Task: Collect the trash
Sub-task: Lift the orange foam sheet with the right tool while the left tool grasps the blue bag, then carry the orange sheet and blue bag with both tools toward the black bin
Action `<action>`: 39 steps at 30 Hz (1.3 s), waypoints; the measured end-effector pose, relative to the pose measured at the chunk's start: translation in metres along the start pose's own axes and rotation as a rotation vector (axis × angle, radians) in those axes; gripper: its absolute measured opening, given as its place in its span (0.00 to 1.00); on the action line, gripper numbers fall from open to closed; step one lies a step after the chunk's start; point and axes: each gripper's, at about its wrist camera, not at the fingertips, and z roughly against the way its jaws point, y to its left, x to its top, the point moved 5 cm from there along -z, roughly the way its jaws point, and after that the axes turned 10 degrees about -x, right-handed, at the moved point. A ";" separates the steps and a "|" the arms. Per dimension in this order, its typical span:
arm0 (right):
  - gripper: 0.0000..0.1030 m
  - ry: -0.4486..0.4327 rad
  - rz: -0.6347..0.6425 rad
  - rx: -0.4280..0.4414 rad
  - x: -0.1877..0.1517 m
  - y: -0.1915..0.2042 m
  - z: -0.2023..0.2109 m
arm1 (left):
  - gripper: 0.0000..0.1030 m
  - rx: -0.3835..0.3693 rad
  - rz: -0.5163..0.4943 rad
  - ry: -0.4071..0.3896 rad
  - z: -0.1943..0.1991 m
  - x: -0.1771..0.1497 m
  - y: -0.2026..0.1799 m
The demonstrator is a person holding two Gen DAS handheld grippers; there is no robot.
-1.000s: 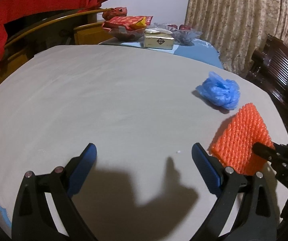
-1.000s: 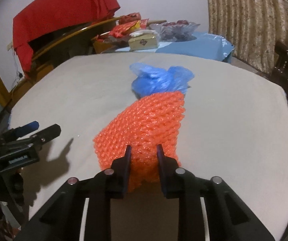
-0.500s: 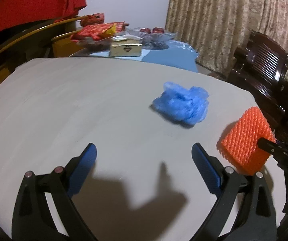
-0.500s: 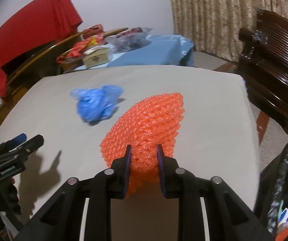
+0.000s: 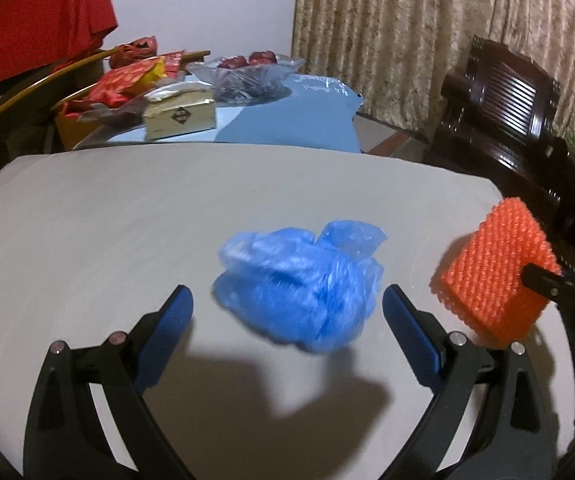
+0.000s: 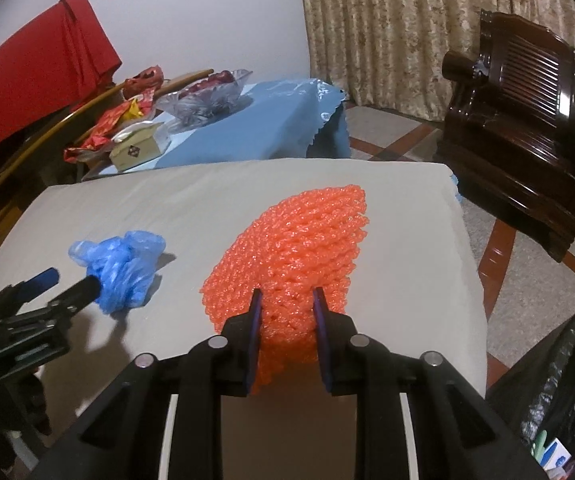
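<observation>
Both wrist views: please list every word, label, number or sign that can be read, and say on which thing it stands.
No text can be read in either view.
Gold box: a dark diamond-shaped label, characters too small to read.
Red snack packets: printed pattern, blurred.
Blue table cover: faint white marks, unreadable.
Packaging in the black trash bag: too small to read.

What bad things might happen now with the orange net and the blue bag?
1. The right gripper pinches only the near end of the orange foam net; the rest sticks out, so it might snag or slip before reaching the black trash bag.
2. The left gripper is open around the crumpled blue plastic bag. That bag looks light, so closing might nudge it away.
</observation>
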 end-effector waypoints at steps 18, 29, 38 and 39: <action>0.23 0.020 -0.011 0.009 -0.005 -0.004 0.000 | 0.38 -0.103 0.079 0.045 -0.029 0.002 -0.009; 0.23 -0.009 -0.022 0.041 -0.004 -0.004 0.032 | 0.37 -0.035 0.072 -0.013 0.032 -0.002 -0.015; 0.23 -0.036 -0.009 0.051 -0.014 -0.009 0.076 | 0.37 -0.030 0.091 -0.033 0.077 -0.019 -0.026; 0.23 -0.039 -0.005 0.049 -0.016 -0.009 0.080 | 0.37 -0.033 0.091 -0.036 0.083 -0.021 -0.028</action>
